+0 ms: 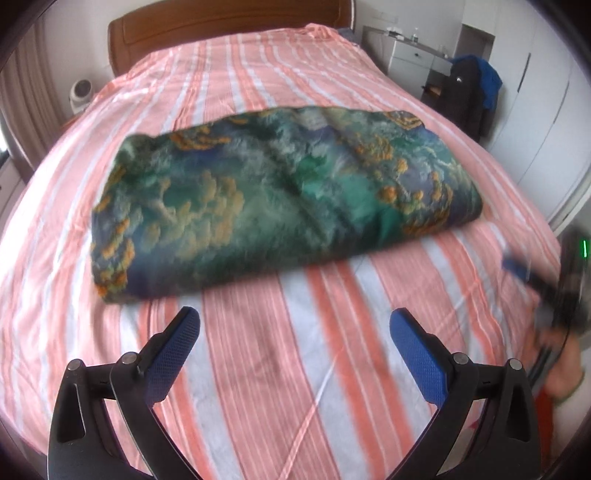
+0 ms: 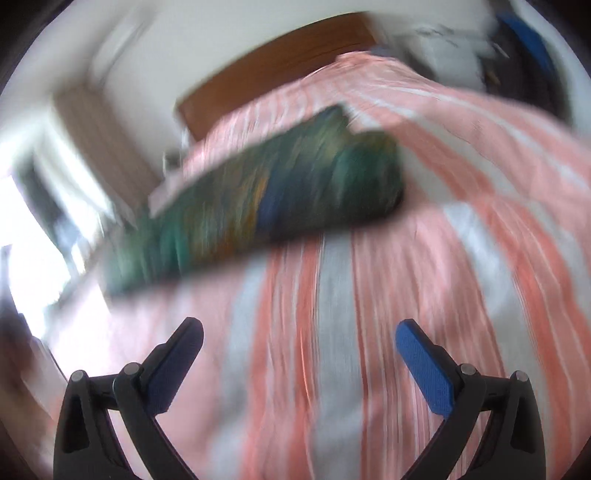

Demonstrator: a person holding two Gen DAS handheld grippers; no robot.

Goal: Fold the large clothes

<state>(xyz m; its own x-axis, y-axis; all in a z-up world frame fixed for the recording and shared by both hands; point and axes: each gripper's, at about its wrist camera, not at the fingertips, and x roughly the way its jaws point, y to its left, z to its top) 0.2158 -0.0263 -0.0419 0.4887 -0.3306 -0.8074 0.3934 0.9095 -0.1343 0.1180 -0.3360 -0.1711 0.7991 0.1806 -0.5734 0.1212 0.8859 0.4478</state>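
I see the folded garment (image 1: 284, 199) lying mid-bed on the striped bed sheet (image 1: 258, 387), its long axis crosswise to my approach. My left claw (image 1: 295, 332) hangs spread wide and empty just short of its near edge; my right claw (image 2: 299, 339), also wide and empty, sits off the garment's right end.

Both wrist views low over the striped bed (image 1: 295, 369), facing the headboard (image 1: 221, 22), sharing the folded cloth (image 1: 288, 192).
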